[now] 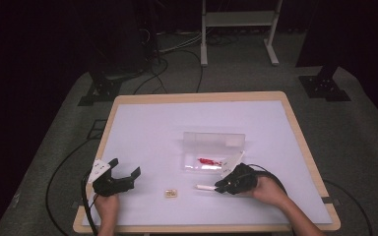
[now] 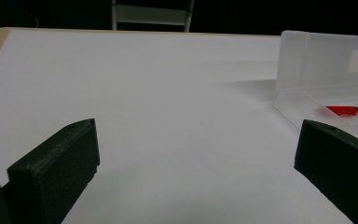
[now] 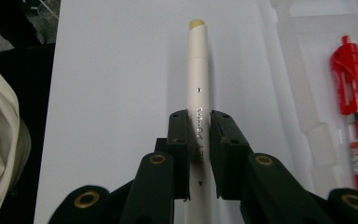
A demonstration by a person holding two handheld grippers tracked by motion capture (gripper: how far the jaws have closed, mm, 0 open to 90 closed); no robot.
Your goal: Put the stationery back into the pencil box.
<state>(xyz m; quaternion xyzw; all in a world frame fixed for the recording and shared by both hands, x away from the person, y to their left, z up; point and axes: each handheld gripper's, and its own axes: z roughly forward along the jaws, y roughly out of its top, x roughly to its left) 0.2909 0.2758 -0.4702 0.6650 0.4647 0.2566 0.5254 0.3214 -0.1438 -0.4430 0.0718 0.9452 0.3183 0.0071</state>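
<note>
Now white pen (image 3: 197, 88) clamped between right tool (image 3: 198, 140) jaws

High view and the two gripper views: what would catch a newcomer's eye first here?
The right gripper stands out, its jaws shut on a white pen at the near right of the white table. Just beyond it lies an open clear plastic case with a red pen inside. At the near left, the left gripper rests with jaws wide apart and nothing between them; a small tan object lies between the two hands.
</note>
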